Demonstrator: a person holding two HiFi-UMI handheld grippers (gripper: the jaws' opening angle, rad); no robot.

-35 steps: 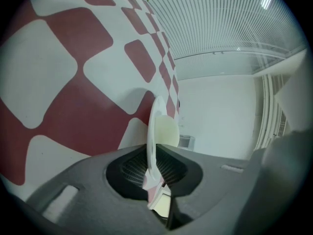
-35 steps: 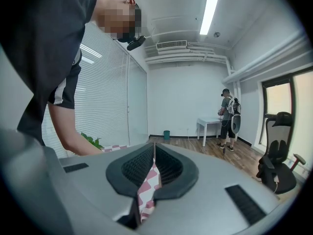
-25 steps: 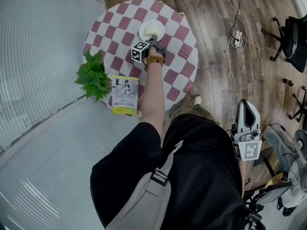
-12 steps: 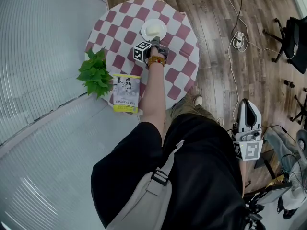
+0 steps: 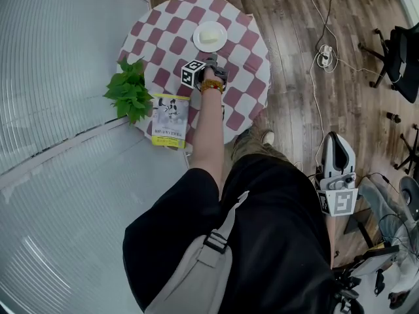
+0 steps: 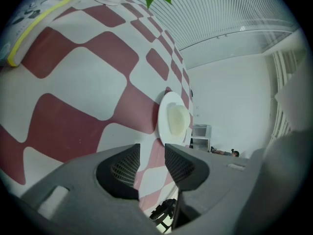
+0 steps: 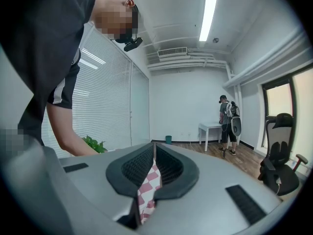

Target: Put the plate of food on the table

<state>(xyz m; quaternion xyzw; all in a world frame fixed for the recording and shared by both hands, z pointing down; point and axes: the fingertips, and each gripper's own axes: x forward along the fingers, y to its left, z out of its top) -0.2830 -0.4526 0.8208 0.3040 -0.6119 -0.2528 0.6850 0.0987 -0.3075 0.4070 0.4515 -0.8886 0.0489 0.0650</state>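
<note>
A: The plate (image 5: 210, 36) looks down to me, flat on the checked cloth (image 5: 171, 44), toward the far side of the table (image 5: 252, 77), with a pale bit of food (image 5: 209, 39) in the middle of it

B: Agreed. The left gripper (image 5: 211, 62) is just this side of it, not touching. Its jaws have just been opening. They stand spread now, with nothing between them but a view of the cloth

A: So what's left to spoil?

B: Mostly the way out, I'd say. That gripper hangs low over the cloth. If a jaw tip snags the fabric as the arm draws away, the cloth drags and the plate rides with it. A push forward instead would shove the plate toward the far rim

A: And the plant (image 5: 129, 91) and the booklet (image 5: 169, 120) at the near left edge?

B: Both are close to the forearm. A wide swing of the elbow could clip either, and the booklet looks to overhang the edge as it is

A: The other hand?

B: The right gripper (image 5: 338, 150) is down by the person's side, well away from the table, jaws pressed together on nothing. No trouble there, unless they step back onto the cable (image 5: 314, 87) lying on the floor
</note>
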